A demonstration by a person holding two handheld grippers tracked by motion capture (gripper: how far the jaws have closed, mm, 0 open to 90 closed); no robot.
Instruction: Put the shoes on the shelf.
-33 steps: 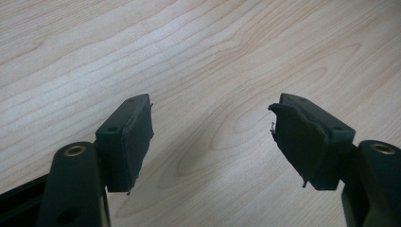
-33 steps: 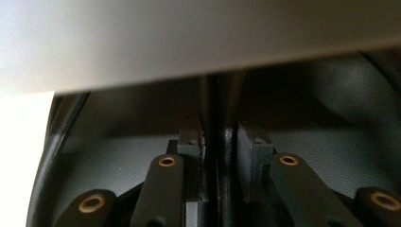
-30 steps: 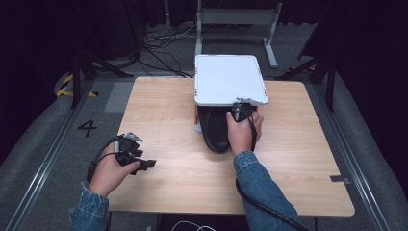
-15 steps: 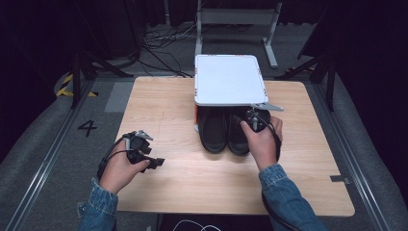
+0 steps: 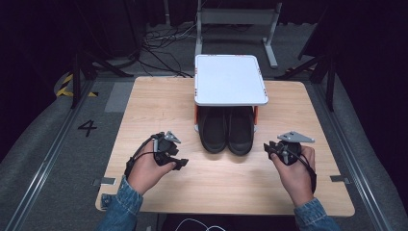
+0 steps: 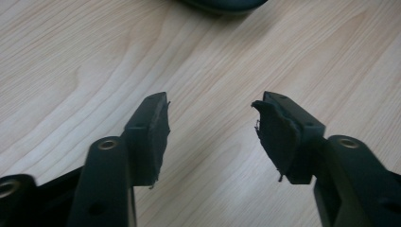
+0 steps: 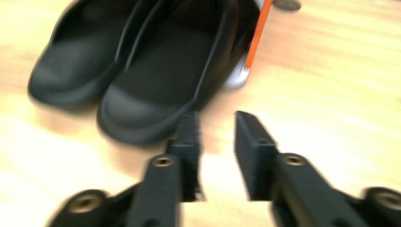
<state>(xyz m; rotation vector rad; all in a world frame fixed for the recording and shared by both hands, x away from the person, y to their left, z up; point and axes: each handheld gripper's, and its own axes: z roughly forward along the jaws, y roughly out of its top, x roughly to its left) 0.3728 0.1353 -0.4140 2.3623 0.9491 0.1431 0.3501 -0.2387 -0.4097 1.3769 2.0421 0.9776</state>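
Observation:
Two black shoes, the left shoe (image 5: 213,130) and the right shoe (image 5: 240,131), stand side by side on the wooden table (image 5: 154,101), heels under a small white shelf (image 5: 230,79) on orange legs (image 7: 257,33). My left gripper (image 5: 179,163) hovers left of the shoes, its jaws wide apart over bare wood (image 6: 211,106). To the right of the shoes, my right gripper (image 5: 268,148) is open by a narrow gap with nothing in it (image 7: 216,120). In its view the nearer shoe (image 7: 161,90) lies just beyond the jaws.
A grey metal frame (image 5: 235,19) stands on the floor behind the table, among cables (image 5: 163,41). A floor mark "4" (image 5: 87,127) sits to the left. Bare wood lies in front of the shoes, between both hands.
My right gripper has left the right shoe and drawn back to the right and toward the near edge. Both shoes now stand free under the shelf. My left gripper drifted slightly right.

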